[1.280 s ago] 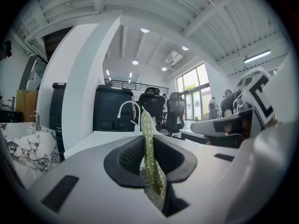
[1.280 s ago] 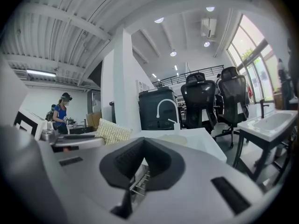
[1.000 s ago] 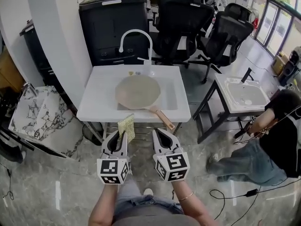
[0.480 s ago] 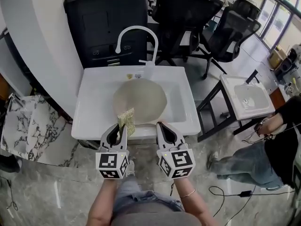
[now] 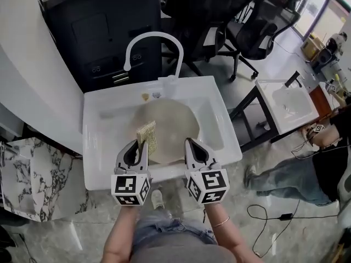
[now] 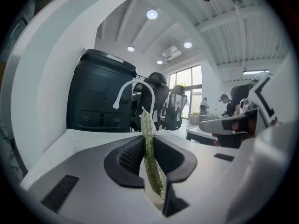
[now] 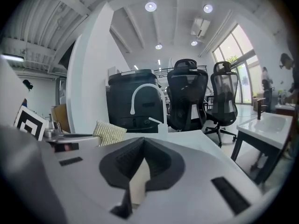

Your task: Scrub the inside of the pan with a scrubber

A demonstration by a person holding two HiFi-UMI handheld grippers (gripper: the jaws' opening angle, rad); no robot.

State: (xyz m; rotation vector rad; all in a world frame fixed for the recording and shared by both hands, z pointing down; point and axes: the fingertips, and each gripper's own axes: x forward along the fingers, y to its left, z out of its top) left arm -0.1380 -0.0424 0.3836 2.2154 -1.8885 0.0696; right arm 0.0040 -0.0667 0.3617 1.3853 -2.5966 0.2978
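A round beige pan (image 5: 171, 124) lies in the white sink (image 5: 92, 147) under the curved faucet (image 5: 154, 38). My left gripper (image 5: 137, 148) is shut on a yellow-green scrubber (image 5: 147, 135), which stands on edge above the pan's near left part. In the left gripper view the scrubber (image 6: 149, 146) sticks up between the closed jaws of the left gripper (image 6: 145, 137). My right gripper (image 5: 192, 146) hovers over the pan's near right rim, and the pan's handle is hidden beneath it. In its own view the right gripper (image 7: 143, 141) has its jaws together, and the scrubber (image 7: 109, 133) shows at left.
A white bottle (image 5: 170, 83) stands by the faucet base. A black cabinet (image 5: 98, 29) and office chairs (image 5: 256, 22) are behind the sink. To the right are a second small sink on a stand (image 5: 287, 103), a crouching person (image 5: 321, 166) and floor cables (image 5: 269, 218). A marble slab (image 5: 24, 174) lies left.
The view has closed in on the sink. Both grippers moved forward from over the floor to over the sink's front edge, carrying the scrubber above the pan; the handle has gone out of sight.
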